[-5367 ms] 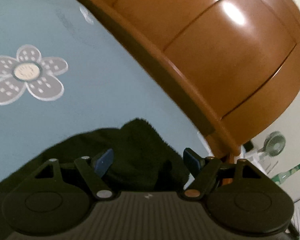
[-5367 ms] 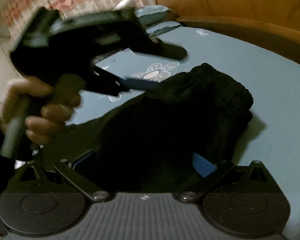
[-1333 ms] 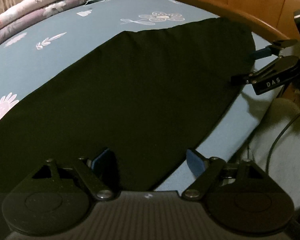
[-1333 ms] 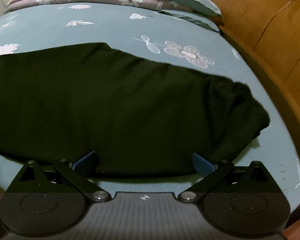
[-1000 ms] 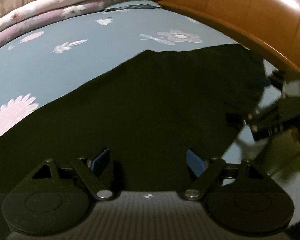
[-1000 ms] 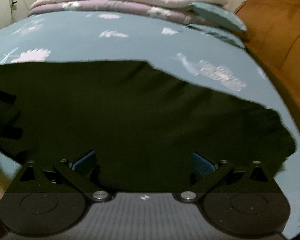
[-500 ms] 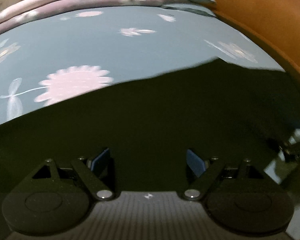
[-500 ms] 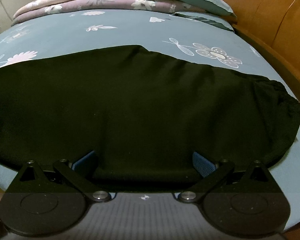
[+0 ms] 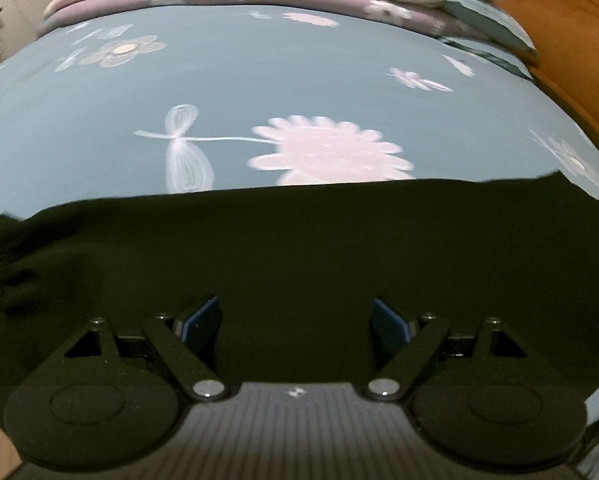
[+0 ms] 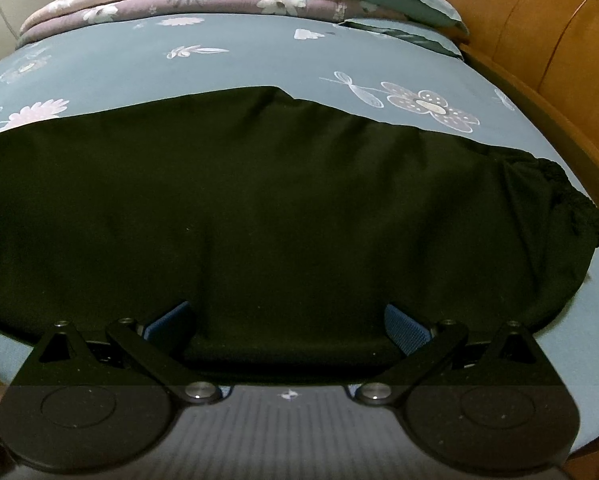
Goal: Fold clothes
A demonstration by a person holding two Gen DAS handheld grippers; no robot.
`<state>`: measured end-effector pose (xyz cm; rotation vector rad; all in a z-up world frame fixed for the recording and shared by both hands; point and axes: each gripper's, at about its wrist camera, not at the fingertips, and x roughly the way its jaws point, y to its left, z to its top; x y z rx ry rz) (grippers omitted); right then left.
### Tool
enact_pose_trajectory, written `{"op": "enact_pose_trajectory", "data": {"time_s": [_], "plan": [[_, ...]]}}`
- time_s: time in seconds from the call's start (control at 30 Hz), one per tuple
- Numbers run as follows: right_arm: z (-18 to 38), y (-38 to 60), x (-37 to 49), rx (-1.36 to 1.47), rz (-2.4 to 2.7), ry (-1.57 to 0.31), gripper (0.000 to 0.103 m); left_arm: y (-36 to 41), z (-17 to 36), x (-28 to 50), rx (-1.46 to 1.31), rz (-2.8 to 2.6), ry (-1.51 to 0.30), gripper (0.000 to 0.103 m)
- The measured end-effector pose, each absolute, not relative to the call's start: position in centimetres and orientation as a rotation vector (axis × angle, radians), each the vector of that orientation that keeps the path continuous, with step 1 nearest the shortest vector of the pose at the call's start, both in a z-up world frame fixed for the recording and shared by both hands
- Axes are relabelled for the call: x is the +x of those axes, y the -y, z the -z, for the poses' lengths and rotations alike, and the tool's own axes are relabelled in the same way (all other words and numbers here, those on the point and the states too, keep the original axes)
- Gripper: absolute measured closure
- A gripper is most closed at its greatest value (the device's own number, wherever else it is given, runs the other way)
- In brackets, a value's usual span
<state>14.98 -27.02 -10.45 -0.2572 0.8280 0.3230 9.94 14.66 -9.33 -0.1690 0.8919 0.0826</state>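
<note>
Crosswise is how the black garment (image 10: 283, 208) lies on the blue floral bedsheet (image 10: 235, 60): its long axis runs left to right along the near edge of the bed, and both tools face it from that near side. At the far left, in the left wrist view, the cloth ends in a rumpled, narrower end (image 9: 15, 256). The left hand-held gripper (image 9: 297, 320) hangs over the dark fabric (image 9: 299, 248) near that end, jaws released wide with nothing pinched between its blue pads (image 9: 391, 326). Further right, the right hand-held gripper (image 10: 287, 324) sits at the garment's near hem, jaws likewise spread and empty, the hem lying between them but unpressed. At the far right lies the gathered, ribbed end (image 10: 571, 208), probably a waistband, nearest the wooden headboard (image 10: 559, 40). Judging by this layout, a lengthwise fold would have each tool take its own end, the left being nearer the rumpled one.
</note>
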Motion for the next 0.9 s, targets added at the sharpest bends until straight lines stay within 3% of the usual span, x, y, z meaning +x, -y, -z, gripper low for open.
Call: {"op": "enact_pose_trajectory", "data": {"time_s": [0.57, 0.9], "plan": [[10.4, 27.0, 14.9, -0.249, -0.306, -0.835, 0.000, -25.6, 9.2, 9.4, -0.307, -0.256, -0.906, 0.019], [8.1, 23.9, 12.9, -0.292, -0.392, -0.707, 0.000, -21.2, 6.6, 7.3, -0.264, -0.106, -0.824, 0.018]]}}
